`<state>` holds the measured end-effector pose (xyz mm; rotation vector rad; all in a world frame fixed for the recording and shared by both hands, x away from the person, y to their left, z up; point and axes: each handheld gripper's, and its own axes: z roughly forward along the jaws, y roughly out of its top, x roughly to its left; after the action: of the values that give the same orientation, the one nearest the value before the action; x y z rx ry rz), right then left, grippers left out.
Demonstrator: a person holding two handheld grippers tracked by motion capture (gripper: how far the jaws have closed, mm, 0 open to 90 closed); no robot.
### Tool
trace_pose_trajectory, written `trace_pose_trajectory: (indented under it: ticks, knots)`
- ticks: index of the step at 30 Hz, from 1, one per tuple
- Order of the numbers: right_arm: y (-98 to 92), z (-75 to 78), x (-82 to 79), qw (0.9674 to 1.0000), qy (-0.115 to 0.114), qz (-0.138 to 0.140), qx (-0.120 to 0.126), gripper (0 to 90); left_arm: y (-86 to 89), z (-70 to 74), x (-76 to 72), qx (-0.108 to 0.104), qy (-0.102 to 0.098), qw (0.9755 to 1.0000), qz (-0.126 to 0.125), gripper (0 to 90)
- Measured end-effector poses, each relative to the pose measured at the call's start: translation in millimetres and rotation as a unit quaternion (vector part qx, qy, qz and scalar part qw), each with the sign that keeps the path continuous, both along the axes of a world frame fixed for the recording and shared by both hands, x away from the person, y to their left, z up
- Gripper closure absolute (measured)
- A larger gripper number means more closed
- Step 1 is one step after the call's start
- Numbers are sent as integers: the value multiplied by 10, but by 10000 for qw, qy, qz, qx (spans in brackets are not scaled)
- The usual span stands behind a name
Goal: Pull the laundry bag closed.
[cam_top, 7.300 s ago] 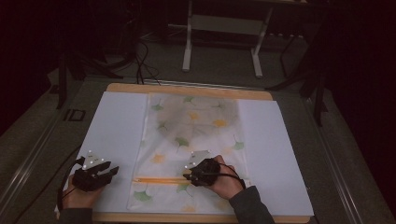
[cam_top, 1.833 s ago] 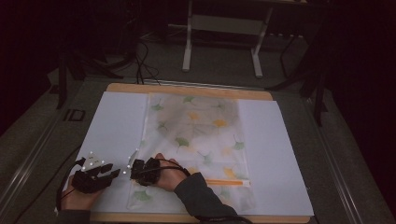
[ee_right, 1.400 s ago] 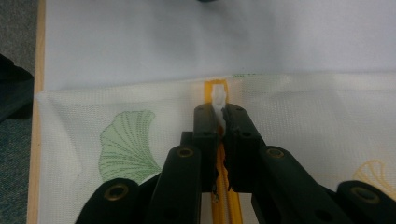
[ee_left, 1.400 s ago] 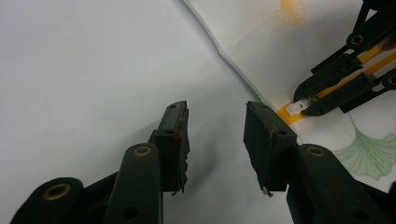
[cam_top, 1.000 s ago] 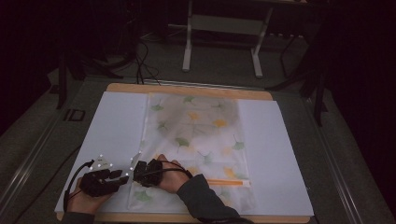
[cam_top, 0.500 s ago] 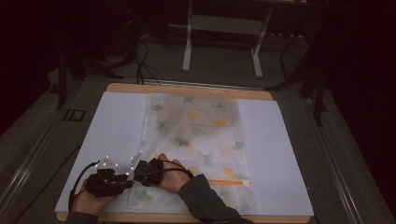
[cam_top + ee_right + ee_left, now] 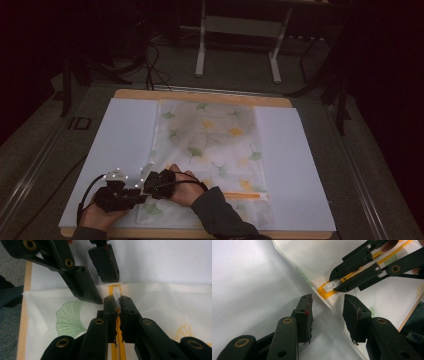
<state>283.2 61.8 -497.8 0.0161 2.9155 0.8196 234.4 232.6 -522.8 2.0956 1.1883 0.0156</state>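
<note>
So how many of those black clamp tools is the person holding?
2. The left black two-jaw tool sits near the table's near-left edge, jaws open; the right black tool sits just beside it, pinching the white zipper slider on the leaf-print fabric pouch.

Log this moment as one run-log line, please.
right gripper: shut on zipper slider | left gripper: open, straddling pouch edge | pouch: flat on table

R gripper (image 7: 159,183) now sits at bag's (image 7: 210,135) left edge w/ zip slider (image 7: 116,293); L gripper (image 7: 131,195) closes in beside it.
</note>
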Motion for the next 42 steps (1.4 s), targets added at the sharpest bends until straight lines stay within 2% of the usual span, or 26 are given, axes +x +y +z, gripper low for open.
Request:
trace_pose_trajectory:
  ticks: [7, 20, 28, 42]
  knots:
    - [-10, 17, 1, 10000, -35, 77, 34, 843, -61, -46, 49, -3, 93, 9999, -118, 612]
    - [-50, 46, -7, 9999, -37, 97, 100, 843, -63, -70, 86, -179, 213, 9993, -240, 709]
    - [-63, 49, 1, 9998, -61, 201, 14, 843, -96, -68, 81, -55, 129, 9993, -347, 845]
    - [-66, -19, 20, 9998, -31, 160, -94, 844, -100, -60, 66, -59, 69, 9992, -378, 867]
